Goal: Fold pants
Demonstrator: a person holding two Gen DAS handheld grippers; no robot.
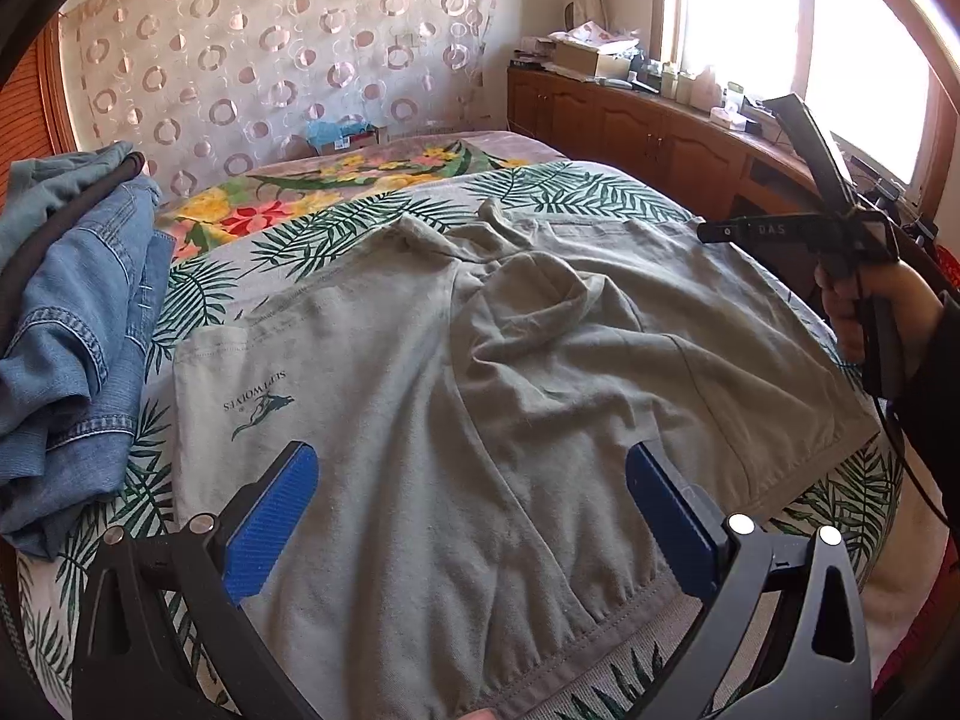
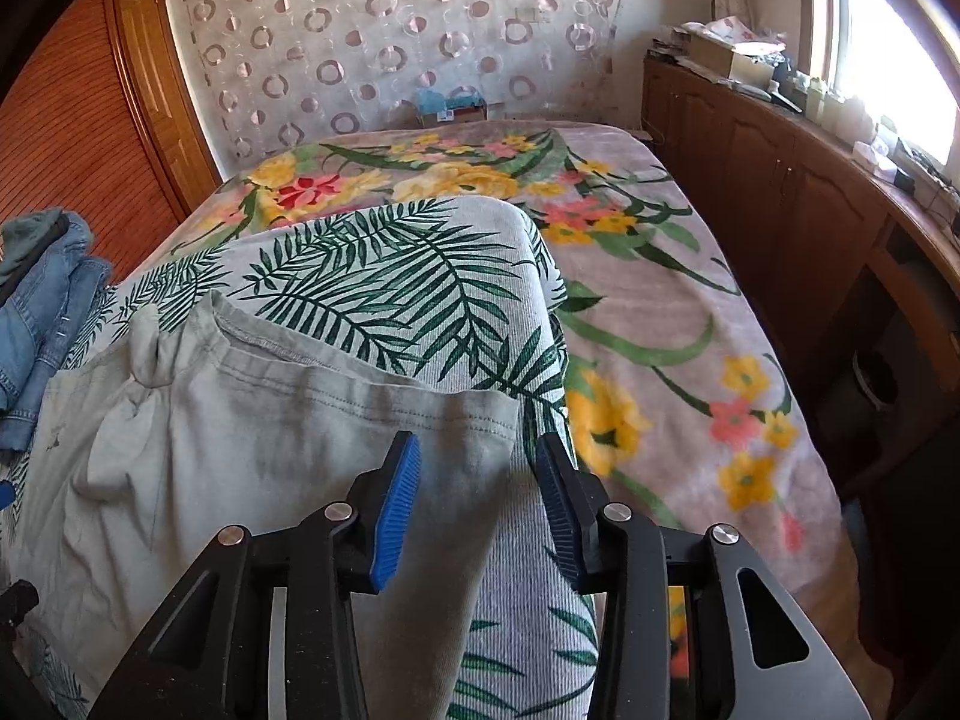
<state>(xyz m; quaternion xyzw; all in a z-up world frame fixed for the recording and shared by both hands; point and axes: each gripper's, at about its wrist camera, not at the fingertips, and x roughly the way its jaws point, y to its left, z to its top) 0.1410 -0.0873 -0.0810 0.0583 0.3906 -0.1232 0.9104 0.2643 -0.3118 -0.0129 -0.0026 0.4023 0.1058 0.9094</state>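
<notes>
Grey pants (image 1: pixel 456 372) spread on leaf-print cover (image 2: pixel 396 258), both hand-held grippers open — left (image 1: pixel 471 516), right (image 2: pixel 477 498) — denim pile (image 1: pixel 66 330) beside.

Bed (image 2: pixel 672 324) under floral blanket (image 2: pixel 630 276), palm-leaf cloth (image 2: pixel 390 264), grey pants (image 1: pixel 456 372), denim pile (image 1: pixel 78 324)

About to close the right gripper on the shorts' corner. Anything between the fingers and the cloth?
Nothing visible. The right gripper is open with the grey shorts corner lying between its fingers, on the leaf-print towel. The denim pile sits well off to the left.
</notes>
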